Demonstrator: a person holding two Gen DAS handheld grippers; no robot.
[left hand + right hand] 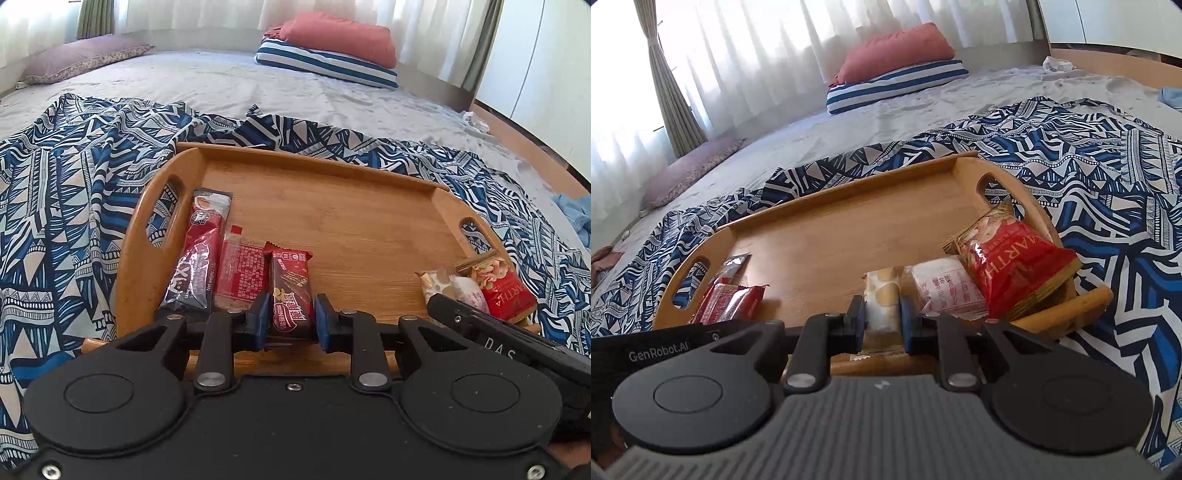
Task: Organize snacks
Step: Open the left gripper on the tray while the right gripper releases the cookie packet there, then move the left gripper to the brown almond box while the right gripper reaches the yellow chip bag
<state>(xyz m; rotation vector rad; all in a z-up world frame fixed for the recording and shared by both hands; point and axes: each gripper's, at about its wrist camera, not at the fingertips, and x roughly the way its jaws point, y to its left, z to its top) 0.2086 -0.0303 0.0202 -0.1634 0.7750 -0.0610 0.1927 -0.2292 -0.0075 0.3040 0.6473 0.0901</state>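
Observation:
A wooden tray (332, 206) lies on a patterned cloth on a bed. My left gripper (290, 317) is shut on a dark red wafer bar (290, 288), standing at the tray's near left beside a red transparent packet (242, 273) and a long dark red sachet (201, 254). My right gripper (882, 321) is shut on a small white-and-tan snack packet (882, 295) at the tray's (827, 240) near right. Next to it lie a white packet with red print (942, 288) and a red nut bag (1012, 266) leaning on the tray's right handle.
The blue-and-white patterned cloth (74, 206) spreads under the tray over a grey bedsheet. A striped pillow with an orange cushion (332, 48) sits at the far side, a purple pillow (81, 55) at the far left. The tray's middle and far half are bare wood.

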